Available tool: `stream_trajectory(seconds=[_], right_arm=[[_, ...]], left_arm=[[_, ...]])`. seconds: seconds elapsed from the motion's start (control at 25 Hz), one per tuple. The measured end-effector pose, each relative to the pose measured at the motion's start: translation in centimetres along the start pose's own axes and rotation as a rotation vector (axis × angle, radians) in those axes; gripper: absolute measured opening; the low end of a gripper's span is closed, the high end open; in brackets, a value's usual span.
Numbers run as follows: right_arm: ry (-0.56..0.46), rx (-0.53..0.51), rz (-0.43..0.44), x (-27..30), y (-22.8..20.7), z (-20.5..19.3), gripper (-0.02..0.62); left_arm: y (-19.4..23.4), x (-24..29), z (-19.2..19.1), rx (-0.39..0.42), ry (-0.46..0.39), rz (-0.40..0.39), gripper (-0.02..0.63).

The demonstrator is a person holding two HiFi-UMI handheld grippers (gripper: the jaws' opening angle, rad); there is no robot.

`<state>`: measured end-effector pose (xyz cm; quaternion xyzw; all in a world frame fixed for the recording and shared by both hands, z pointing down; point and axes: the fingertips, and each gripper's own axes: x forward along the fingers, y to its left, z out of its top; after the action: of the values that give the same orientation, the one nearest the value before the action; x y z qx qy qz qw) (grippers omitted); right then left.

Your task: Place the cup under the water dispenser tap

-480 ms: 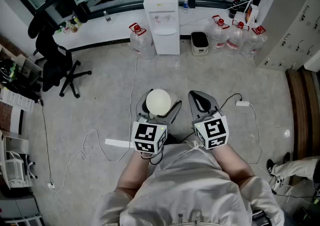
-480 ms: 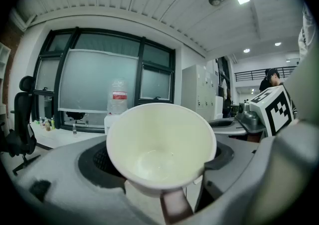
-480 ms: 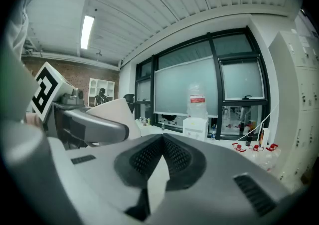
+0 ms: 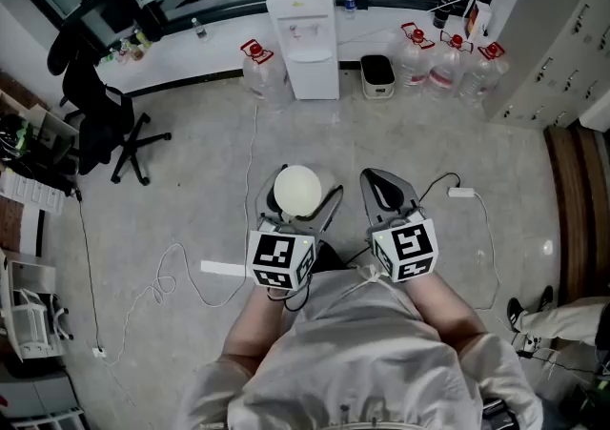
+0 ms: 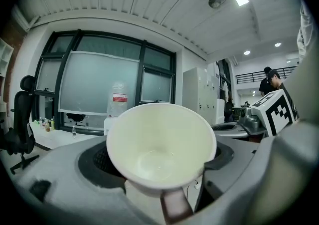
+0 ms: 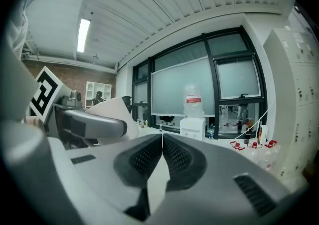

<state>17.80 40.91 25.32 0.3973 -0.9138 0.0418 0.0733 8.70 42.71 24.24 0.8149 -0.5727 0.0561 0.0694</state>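
- White cup (image 5: pixel 160 149) sits between the jaws of my left gripper (image 4: pixel 297 197), which stand wide and clamp its sides, with its mouth turned back toward me.
- Water dispenser (image 4: pixel 303 28) stands at twelve o'clock from the cup, well apart across the grey floor (image 4: pixel 191 161).
- At three o'clock of the cup, my right gripper (image 6: pixel 162 139) has its jaws pressed together on nothing.
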Motion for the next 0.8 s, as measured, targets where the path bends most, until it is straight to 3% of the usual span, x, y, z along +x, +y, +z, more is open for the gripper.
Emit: stream_trajectory(seconds=[0.4,0.8], right_arm=[[0.057,0.062,-0.032,4.0,-2.3,-2.0,0.028],[0.102,0.097,-0.085,15.9,-6.6,-1.6,0.028]], left_arm=[[3.2,3.4,-1.5,-0.020,0.049,0.004,0.443],[12.5,13.0,-0.9,-0.053,0.073,-0.041,0.443]])
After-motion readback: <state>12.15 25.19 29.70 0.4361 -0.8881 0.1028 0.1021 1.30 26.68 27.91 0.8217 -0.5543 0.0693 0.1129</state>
